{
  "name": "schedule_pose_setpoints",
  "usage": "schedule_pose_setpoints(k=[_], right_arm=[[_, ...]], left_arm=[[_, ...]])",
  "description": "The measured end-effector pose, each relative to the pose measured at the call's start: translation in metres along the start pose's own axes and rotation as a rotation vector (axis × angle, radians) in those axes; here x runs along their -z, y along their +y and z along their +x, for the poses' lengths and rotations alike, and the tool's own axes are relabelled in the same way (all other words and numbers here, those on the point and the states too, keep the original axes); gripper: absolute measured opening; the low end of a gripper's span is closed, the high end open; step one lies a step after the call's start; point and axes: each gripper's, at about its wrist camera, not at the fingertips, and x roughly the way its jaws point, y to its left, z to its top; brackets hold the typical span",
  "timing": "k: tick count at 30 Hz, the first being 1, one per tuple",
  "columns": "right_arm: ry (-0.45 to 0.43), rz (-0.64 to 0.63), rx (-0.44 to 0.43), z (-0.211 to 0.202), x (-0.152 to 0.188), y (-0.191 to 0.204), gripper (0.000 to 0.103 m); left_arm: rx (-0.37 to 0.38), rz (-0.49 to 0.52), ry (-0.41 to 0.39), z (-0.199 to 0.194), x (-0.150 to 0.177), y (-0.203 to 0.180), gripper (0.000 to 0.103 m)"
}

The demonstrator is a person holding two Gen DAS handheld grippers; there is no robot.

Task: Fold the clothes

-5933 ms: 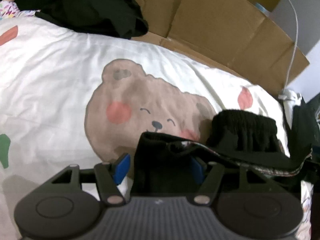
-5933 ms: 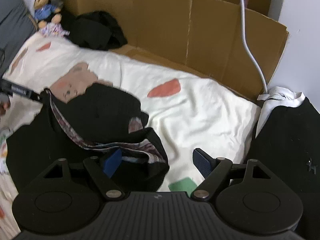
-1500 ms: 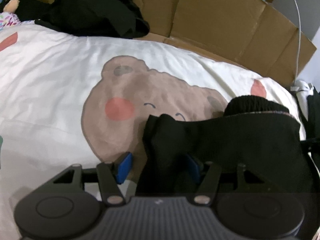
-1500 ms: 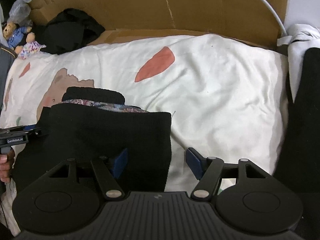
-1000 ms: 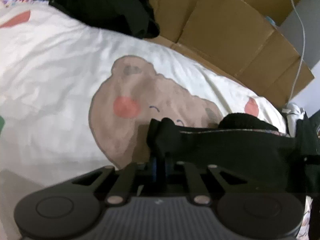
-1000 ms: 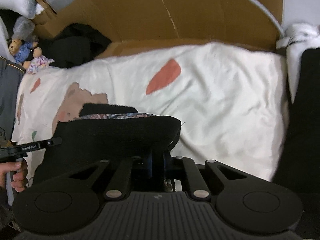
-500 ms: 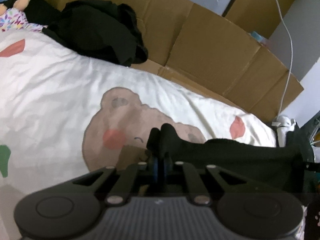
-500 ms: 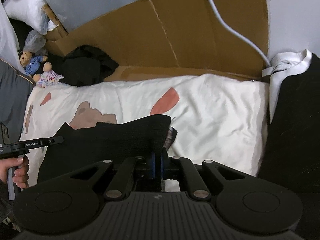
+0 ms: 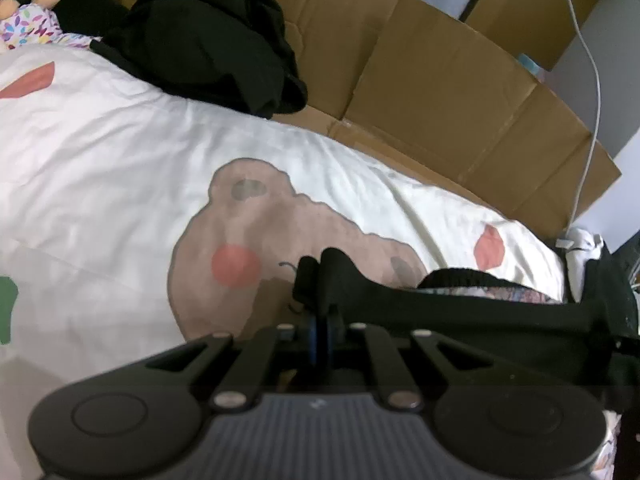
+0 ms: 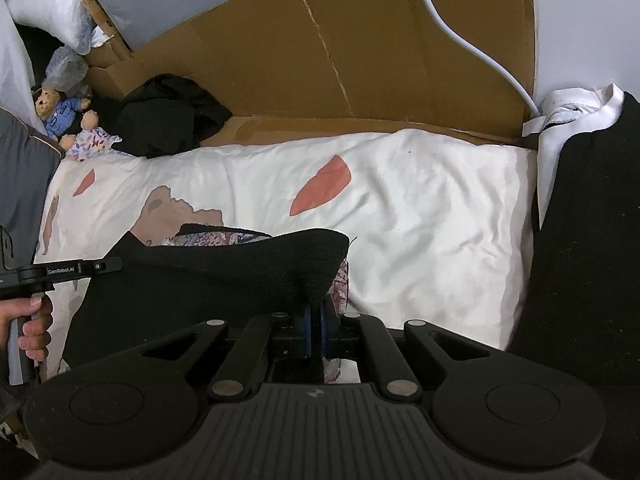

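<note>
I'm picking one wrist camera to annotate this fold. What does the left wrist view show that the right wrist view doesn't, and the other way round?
Only the left wrist view shows the left gripper shut on a corner of the black garment, and the whole bear print.

Only the right wrist view shows the right gripper shut on another corner, the person's hand and a blue teddy bear.

Both show the white duvet, the cardboard, a black clothes pile and a white cable.

Teddy bear [image 10: 56, 110], cardboard [image 10: 360, 52], cable [image 10: 472, 46]
</note>
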Motion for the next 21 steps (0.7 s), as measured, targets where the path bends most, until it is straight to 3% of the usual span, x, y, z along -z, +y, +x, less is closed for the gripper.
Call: schedule_pose_setpoints(k=[13,19,21], right_arm=[[-0.006,0.017,0.065,0.013,-0.01,-0.003,0.004],[0.021,0.057,0.093,0.021,-0.014,-0.011,0.004],[0.042,0.07,0.089,0.024,-0.012,-0.012,0.005]], left_arm=[[0.002,-0.064,0.001,0.026,-0.011,0.007,0.005],[0.015,-0.043,0.014,0.035,-0.021,0.001,0.005],[0.023,-0.069,0.075,0.044,-0.021,0.005,0.015]])
